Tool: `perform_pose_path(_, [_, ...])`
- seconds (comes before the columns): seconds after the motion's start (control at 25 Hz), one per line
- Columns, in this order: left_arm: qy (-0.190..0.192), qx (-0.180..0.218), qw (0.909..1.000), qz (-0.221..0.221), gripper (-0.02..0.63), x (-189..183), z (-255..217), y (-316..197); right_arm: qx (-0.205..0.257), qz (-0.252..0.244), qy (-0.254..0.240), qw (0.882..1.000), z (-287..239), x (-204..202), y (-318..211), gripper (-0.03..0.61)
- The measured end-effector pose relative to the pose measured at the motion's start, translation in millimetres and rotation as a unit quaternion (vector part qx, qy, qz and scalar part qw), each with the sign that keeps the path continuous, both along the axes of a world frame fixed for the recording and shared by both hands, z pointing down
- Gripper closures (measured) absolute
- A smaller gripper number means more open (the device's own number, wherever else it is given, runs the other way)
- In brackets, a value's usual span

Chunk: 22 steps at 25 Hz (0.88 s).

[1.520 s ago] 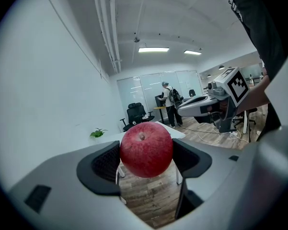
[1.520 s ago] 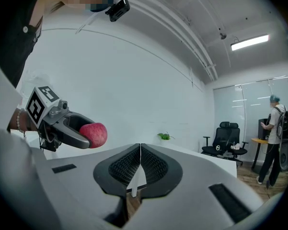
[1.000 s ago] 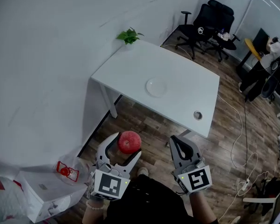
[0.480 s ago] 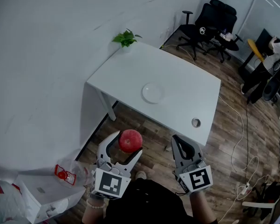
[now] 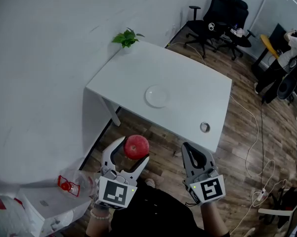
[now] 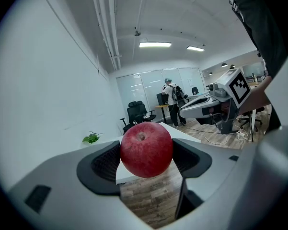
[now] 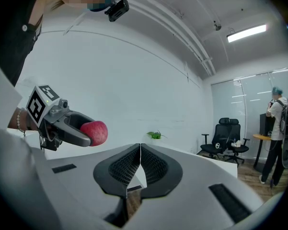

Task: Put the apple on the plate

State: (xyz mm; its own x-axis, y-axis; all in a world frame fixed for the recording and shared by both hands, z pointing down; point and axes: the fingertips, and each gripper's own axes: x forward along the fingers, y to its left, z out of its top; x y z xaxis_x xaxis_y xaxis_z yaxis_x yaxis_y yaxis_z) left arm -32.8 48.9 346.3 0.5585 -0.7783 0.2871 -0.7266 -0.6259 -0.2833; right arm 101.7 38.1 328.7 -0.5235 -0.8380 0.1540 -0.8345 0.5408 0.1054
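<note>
A red apple is clamped between the jaws of my left gripper, held in the air over the wooden floor just short of the white table. The left gripper view shows the apple stem up, pressed by both pads. A small white plate lies near the middle of the table. My right gripper hangs beside the left one, shut with nothing in it, its pads meeting. From the right gripper view the apple shows at left.
A potted green plant stands at the table's far left corner. A round cable hole sits near the table's front right edge. Black office chairs and a person are beyond. Bags and a box lie left of me. Cables trail on the floor.
The view has shifted: the table and plate sit slightly lower and further left in the head view. Both grippers keep their pose, the apple still held.
</note>
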Motion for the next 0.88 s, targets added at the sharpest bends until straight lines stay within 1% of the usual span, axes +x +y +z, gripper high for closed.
perform_pose_path(0.16, [-0.009,-0.002,0.9999,0.010,0.261,4.7,6.2,-4.8,0.001,0.017,-0.003,1.000,-1.3,8.7,-3.6,0.537])
perform_pose_path(0.48, [0.005,-0.001,0.9997,0.023,0.261,22.1,-3.0,-27.4,0.010,0.028,-0.002,1.000,-2.5,21.8,-16.4,0.537])
perform_pose_path(0.6, [-0.002,0.004,0.9994,0.034,0.261,22.8,0.9,-40.6,0.013,0.039,-0.002,0.999,-1.9,24.9,-27.7,0.537])
perform_pose_path(0.88, [0.008,0.007,0.9986,0.051,0.261,27.3,-5.3,-78.6,0.017,0.060,0.004,0.998,-7.2,26.1,-56.7,0.537])
